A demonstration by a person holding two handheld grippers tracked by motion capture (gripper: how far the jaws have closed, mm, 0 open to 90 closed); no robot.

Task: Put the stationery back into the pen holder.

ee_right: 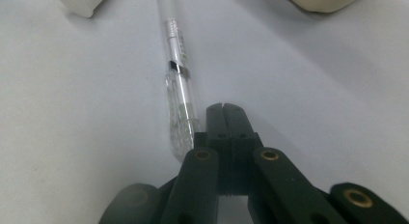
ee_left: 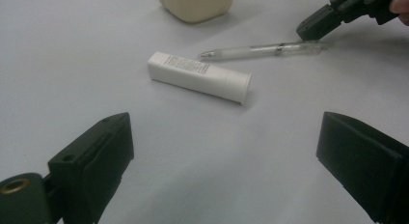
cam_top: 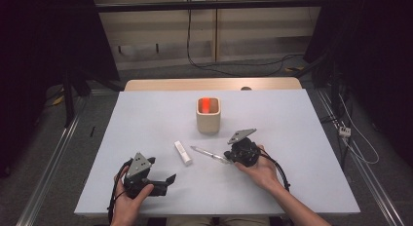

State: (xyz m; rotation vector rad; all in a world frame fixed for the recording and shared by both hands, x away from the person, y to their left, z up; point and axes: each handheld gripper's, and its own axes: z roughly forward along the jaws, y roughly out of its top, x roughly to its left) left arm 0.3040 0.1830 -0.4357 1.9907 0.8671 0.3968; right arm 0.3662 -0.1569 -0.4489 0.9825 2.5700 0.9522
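Pen (cam_top: 210, 154): clear, lying flat on the white table (cam_top: 302, 138), its tip toward the tube (cam_top: 183, 153), its rear end just beside your right gripper (cam_top: 229, 157). Right gripper: jaws clenched together on nothing, the pen alongside them, resting low at the table. Left gripper (cam_top: 169, 179): jaws released and wide apart, pointed toward the tube, near the table's front edge. Tube: white, lying flat between both grippers. Cup (cam_top: 209, 115): beige, upright beyond the pen, with something red inside.
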